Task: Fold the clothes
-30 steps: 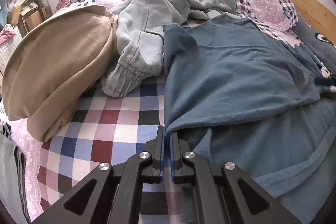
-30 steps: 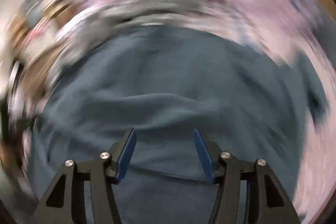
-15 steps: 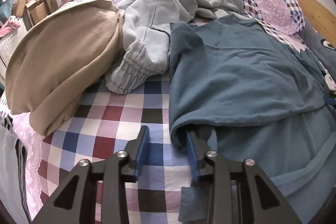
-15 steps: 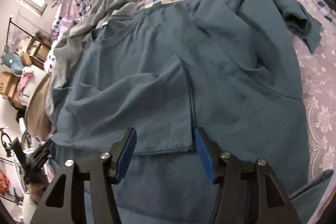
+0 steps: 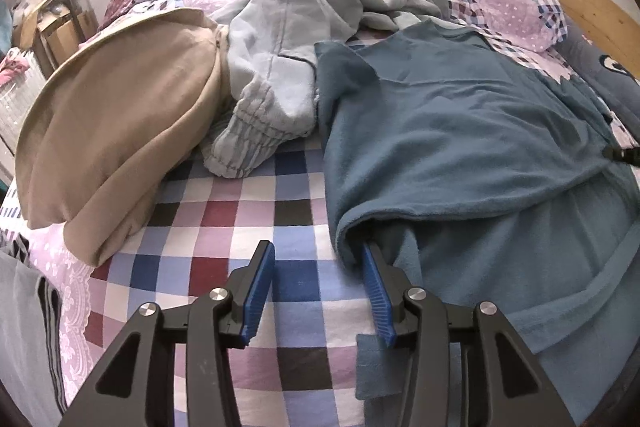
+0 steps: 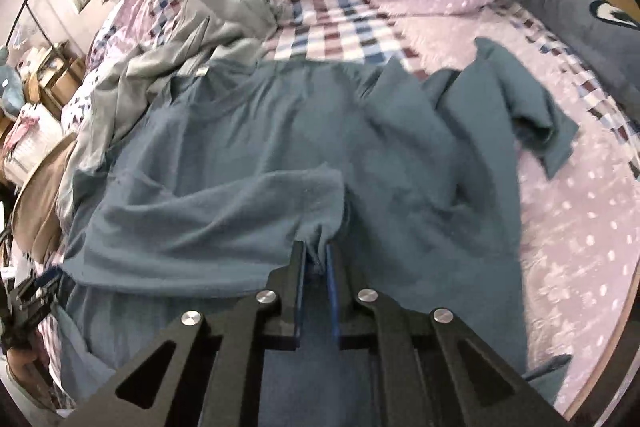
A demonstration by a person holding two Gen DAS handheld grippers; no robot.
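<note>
Teal shirt (image 5: 460, 147) lies half-folded on the checked bedspread (image 5: 240, 211); the right gripper (image 6: 316, 263) is closing, pinching a bunched corner. The left gripper (image 5: 316, 267) is opening, nothing gripped; that thin pinch could slip, undoing the fold.

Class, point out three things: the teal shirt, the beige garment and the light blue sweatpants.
teal shirt (image 5: 460, 147), left wrist view, folded-over body panel.
beige garment (image 5: 120, 131), left wrist view, broad upper surface.
light blue sweatpants (image 5: 248, 143), left wrist view, ribbed cuff.
</note>
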